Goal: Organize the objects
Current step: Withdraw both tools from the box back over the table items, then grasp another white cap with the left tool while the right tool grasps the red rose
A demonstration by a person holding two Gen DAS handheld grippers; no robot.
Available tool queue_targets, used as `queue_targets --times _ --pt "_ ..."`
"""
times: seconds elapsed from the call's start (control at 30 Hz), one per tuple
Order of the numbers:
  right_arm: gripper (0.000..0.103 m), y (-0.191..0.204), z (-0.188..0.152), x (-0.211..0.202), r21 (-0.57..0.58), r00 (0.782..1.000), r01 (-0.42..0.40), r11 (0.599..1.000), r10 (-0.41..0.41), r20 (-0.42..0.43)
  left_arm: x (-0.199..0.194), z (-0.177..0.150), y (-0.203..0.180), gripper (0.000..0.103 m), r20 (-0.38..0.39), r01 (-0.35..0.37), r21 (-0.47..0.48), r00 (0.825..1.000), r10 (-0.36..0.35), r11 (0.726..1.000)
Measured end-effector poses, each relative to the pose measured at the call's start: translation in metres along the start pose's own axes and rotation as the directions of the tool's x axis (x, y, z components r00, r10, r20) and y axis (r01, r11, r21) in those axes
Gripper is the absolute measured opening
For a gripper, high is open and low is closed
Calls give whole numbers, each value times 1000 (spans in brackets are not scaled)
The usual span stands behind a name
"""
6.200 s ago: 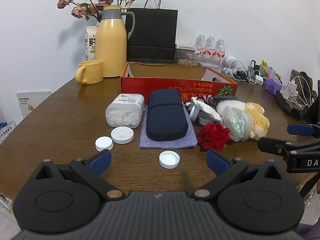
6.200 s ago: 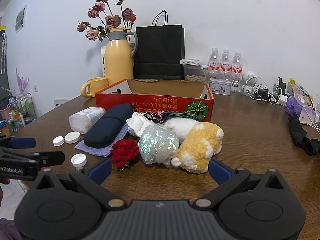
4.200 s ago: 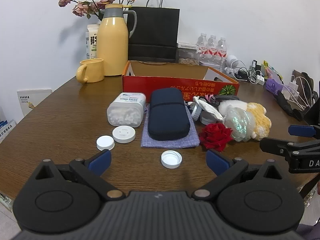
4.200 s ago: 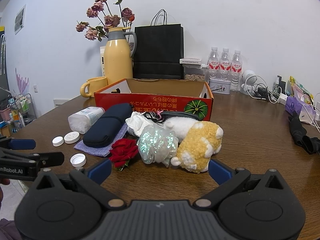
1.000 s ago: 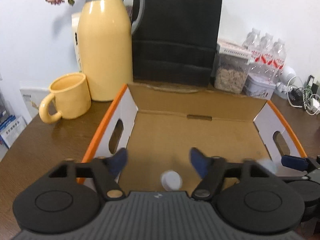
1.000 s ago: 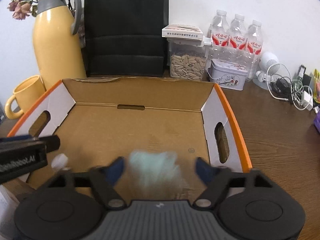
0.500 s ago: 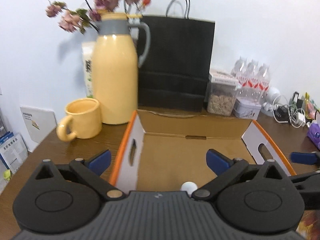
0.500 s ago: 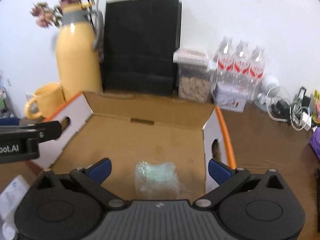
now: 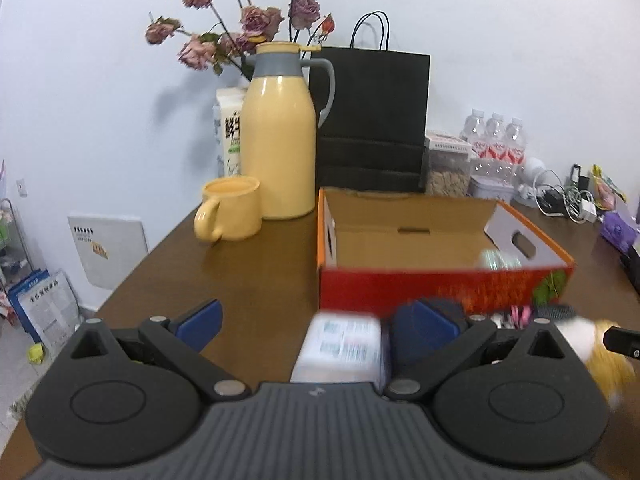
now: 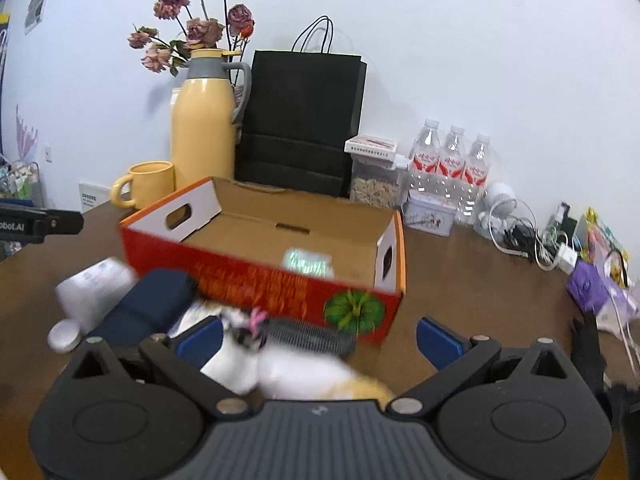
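Observation:
The red cardboard box (image 9: 440,288) (image 10: 280,280) stands open on the brown table, with a shiny iridescent bag (image 10: 308,262) (image 9: 498,258) lying inside near its right wall. My left gripper (image 9: 312,320) is open and empty, in front of the box above a clear jar of white pieces (image 9: 340,348). My right gripper (image 10: 320,340) is open and empty too, over a white and yellow plush toy (image 10: 300,372) and a black comb (image 10: 304,336). A navy case (image 10: 152,304) and the jar (image 10: 92,288) lie left of it. The picture is blurred.
A yellow thermos (image 9: 278,148), a yellow mug (image 9: 230,214) and a black paper bag (image 9: 372,120) stand behind the box. Water bottles (image 10: 452,168), a tin and tangled cables (image 10: 532,240) fill the back right. A white lid (image 10: 64,336) lies near the jar.
Both grippers have drawn back from over the box to its near side, their jaws wider. The shiny bag and a white cap stayed in the box.

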State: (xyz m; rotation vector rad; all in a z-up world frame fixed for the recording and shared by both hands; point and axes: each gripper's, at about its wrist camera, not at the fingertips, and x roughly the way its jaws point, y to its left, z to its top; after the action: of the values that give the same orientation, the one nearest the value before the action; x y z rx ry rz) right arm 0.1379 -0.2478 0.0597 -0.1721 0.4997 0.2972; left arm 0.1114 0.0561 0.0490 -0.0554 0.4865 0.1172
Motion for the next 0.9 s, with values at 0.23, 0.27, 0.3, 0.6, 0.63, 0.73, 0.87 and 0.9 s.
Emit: queue_targets --times 0.23,0.27,0.3,0.6,0.63,0.73,0.87,0.9 --pt "103 9 -55 -29 18 1000 14 1000 -14 -28 -32 -46 5 103 -16 16 63 1000 -15 998" --pt "103 10 -62 -32 22 999 13 1000 -12 -30 -35 -51 5 103 -20 23 61 1000 -22 998" --pt "103 12 -68 -35 29 999 14 999 -13 -35 -39 -57 5 103 -23 27 53 999 -26 998" --pt "103 16 -88 -48 100 999 14 995 -11 -33 -52 -81 -8 103 -60 84 19 995 -82 996" --pt "103 16 -87 -49 104 1000 12 995 -9 -28 -51 -82 -11 103 -65 89 23 994 -88 996" --pt "103 15 -88 -48 109 1000 7 994 -4 -29 -47 -87 -18 103 -90 120 36 989 -117 992" --pt "103 16 -89 -47 109 999 4 994 0 -33 -42 -94 -34 103 -103 132 92 987 -123 987" --pt "103 16 -89 -46 109 999 3 994 1 -33 -40 -95 -38 103 -105 138 99 986 -128 985"
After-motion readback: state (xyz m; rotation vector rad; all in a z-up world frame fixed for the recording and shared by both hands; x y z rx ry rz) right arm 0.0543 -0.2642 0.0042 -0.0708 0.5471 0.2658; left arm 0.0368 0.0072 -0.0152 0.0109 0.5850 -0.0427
